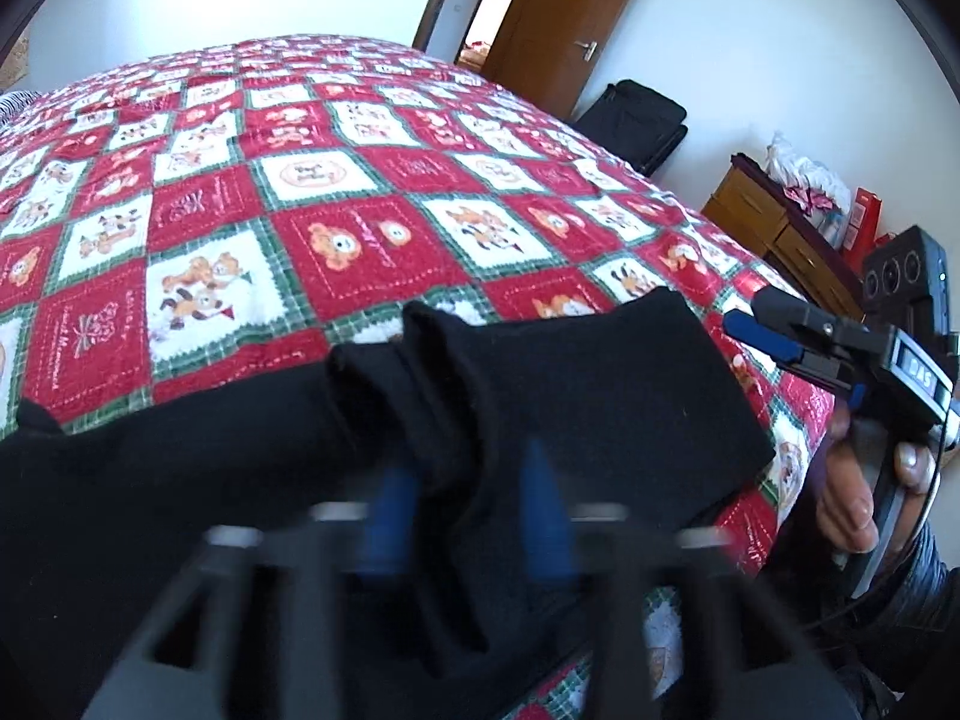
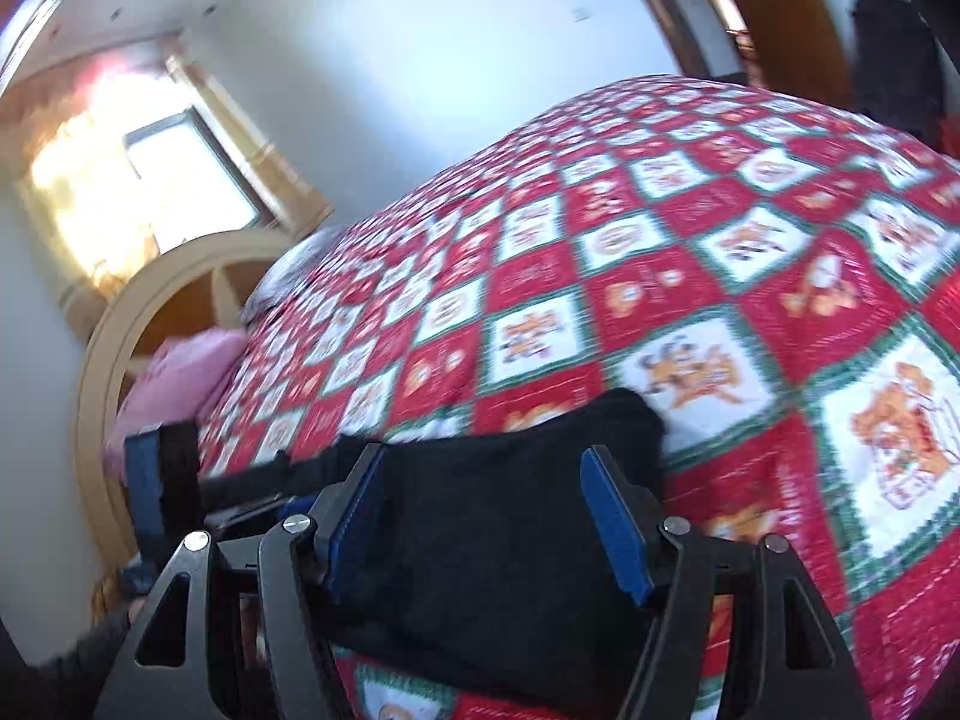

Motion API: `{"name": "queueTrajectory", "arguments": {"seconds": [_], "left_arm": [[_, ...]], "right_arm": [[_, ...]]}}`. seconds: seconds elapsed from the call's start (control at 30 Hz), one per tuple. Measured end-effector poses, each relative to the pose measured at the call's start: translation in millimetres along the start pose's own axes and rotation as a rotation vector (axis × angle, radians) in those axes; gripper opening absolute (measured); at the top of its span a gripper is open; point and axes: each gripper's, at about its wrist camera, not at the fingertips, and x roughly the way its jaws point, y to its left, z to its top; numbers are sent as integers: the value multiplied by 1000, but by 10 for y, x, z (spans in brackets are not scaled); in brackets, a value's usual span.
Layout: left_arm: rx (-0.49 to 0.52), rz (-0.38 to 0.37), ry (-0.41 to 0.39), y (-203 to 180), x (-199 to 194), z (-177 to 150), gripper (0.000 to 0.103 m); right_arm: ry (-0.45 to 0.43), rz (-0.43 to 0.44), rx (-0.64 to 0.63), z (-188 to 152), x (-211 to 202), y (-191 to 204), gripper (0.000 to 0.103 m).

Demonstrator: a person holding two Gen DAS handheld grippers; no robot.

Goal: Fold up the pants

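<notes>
Nearest the left wrist camera, the left tool [image 1: 465,462] sits low at 6 o'clock. Its blue fingers [image 1: 384,516] straddle a raised ridge of the black pants [image 1: 600,396]. The fingers smear in this view, so the gap is hard to read. I judge them closed and pinching that ridge.

The right tool [image 2: 483,456] stands with its fingers apart and nothing pressed between them. It is poised over the 3 o'clock end of the pants [image 2: 510,540]. In the left view the right tool [image 1: 744,330] hangs just beside that end without touching it, carried by the person's hand [image 1: 852,492] at 4 o'clock.

The pants lie along the near edge of the bed on the checked quilt [image 1: 360,240]. They are already doubled into thick layers, with stepped edges towards 12 o'clock.

To do this fold well, the open tool should bite every layer at the outer corner, not only the top one, before anything lifts. Both tools should rise together and level, so the cloth hangs as one sheet. They should carry it across and lay it down edge on edge. Dragging across the quilt risks rucking both fabrics. A pinch on a mid-cloth ridge may let the corners droop and skew the fold.

Beyond the pants the quilt runs bare towards 12 o'clock. A pink pillow [image 2: 180,372] lies at 9 o'clock by the headboard [image 2: 96,372]. Farther still is a wooden door [image 1: 570,18] at 1 o'clock.
</notes>
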Motion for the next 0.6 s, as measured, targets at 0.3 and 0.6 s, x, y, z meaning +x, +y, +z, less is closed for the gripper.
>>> {"name": "queueTrajectory", "arguments": {"seconds": [0.3, 0.6], "left_arm": [[-124, -43, -27, 136, -356, -129, 10], [-149, -59, -72, 239, -461, -175, 10]], "right_arm": [[-55, -12, -14, 4, -70, 38, 67], [32, 68, -196, -199, 38, 447, 67]]}}
